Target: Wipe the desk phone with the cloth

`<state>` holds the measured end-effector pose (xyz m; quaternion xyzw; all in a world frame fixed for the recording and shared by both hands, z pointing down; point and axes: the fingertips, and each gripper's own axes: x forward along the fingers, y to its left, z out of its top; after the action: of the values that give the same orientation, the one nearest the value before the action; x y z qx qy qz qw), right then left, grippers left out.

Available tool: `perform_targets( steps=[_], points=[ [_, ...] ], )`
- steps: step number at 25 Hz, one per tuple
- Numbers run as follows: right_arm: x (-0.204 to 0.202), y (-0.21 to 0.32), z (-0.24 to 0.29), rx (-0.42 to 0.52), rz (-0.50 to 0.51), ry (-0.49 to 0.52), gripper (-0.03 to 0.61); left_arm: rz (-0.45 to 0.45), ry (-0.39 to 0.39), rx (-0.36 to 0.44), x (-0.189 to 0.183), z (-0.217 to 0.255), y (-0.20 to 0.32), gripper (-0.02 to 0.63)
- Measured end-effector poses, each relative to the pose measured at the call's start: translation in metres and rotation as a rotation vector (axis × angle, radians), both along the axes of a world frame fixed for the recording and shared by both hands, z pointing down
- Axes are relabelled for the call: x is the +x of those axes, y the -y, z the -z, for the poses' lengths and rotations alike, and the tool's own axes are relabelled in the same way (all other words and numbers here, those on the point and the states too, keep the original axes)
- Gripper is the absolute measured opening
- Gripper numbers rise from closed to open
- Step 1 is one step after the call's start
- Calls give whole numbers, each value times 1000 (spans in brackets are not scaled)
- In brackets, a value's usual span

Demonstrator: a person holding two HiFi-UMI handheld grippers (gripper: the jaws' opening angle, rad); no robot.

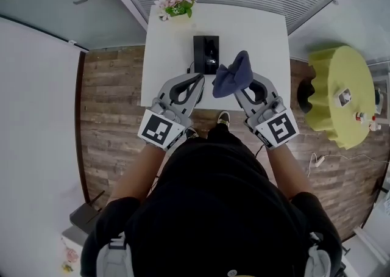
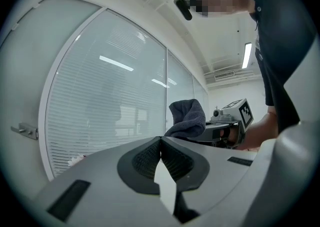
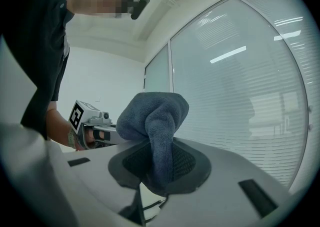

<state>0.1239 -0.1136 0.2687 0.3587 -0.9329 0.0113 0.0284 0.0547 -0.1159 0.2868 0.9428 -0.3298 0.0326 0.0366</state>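
Observation:
In the head view a black desk phone (image 1: 206,53) sits at the middle of a white table (image 1: 262,32). My right gripper (image 1: 242,88) is shut on a dark blue cloth (image 1: 233,73), which bunches up above the table's near edge, just right of the phone. In the right gripper view the cloth (image 3: 156,116) stands clamped between the jaws of that gripper (image 3: 161,145). My left gripper (image 1: 198,80) hovers near the phone's front left, shut and empty; its tips (image 2: 160,139) meet. Both gripper views point upward, so neither shows the phone.
A pot of pink flowers (image 1: 175,2) stands at the table's far left corner. A yellow-green round stool (image 1: 341,93) with small items is on the wood floor to the right. Glass walls with blinds (image 2: 110,101) surround the table.

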Motion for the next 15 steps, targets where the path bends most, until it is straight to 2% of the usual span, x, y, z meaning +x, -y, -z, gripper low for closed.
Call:
perform_targets(
  steps=[15],
  points=[
    [0,1,2,-1,14,5,86,7,-13,7,0,1,-1,11]
  ],
)
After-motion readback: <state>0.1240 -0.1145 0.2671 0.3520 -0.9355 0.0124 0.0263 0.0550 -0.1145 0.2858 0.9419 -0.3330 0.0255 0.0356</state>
